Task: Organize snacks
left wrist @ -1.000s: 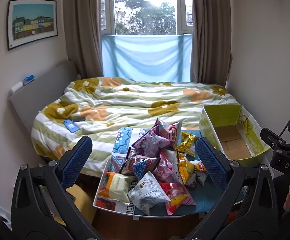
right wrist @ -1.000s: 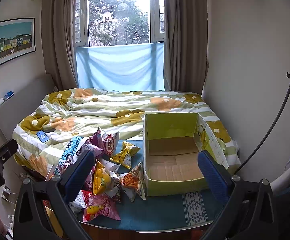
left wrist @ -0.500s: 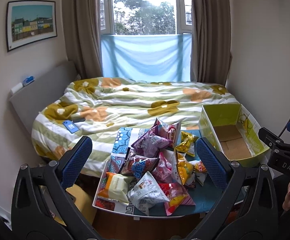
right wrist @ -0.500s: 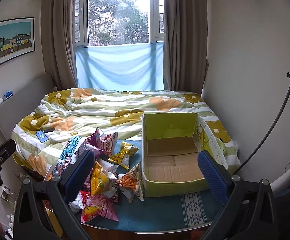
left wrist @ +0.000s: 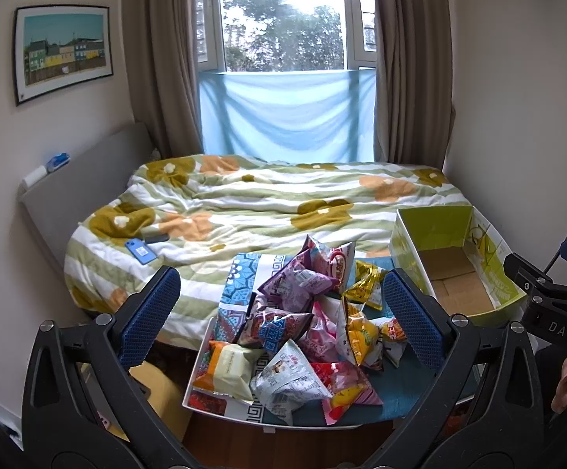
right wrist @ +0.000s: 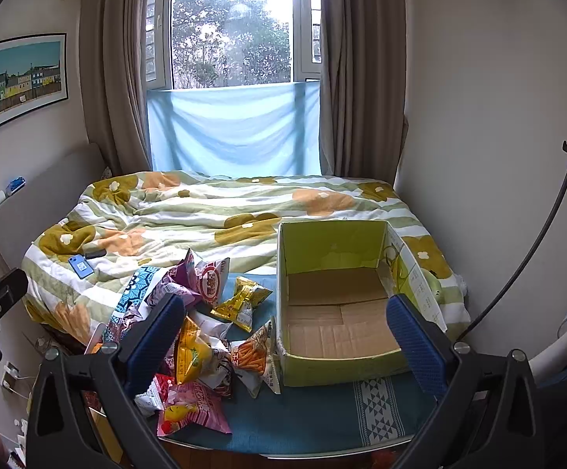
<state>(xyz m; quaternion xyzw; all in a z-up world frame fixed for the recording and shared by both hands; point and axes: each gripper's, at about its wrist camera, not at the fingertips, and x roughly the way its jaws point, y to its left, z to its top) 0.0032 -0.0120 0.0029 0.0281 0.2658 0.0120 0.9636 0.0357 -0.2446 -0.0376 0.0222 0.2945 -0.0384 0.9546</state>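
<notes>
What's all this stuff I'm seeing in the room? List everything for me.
snack bags: a pile, mixed colours, left part of the tray
cardboard box: one, green outside, empty, right of the pile
tray: one, blue mat, at the bed's foot
bed quilt: one, green-striped floral
phone: one, blue, on the quilt's left
framed picture: one, left wall
window: one, brown curtains, blue cloth below
left gripper: open, above the pile
right gripper: open, facing the box
hand: one, partly seen, right edge

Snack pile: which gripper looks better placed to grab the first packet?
Probably left. The left gripper is open with the snack pile between its fingers; the open right gripper mostly frames the empty box.
</notes>
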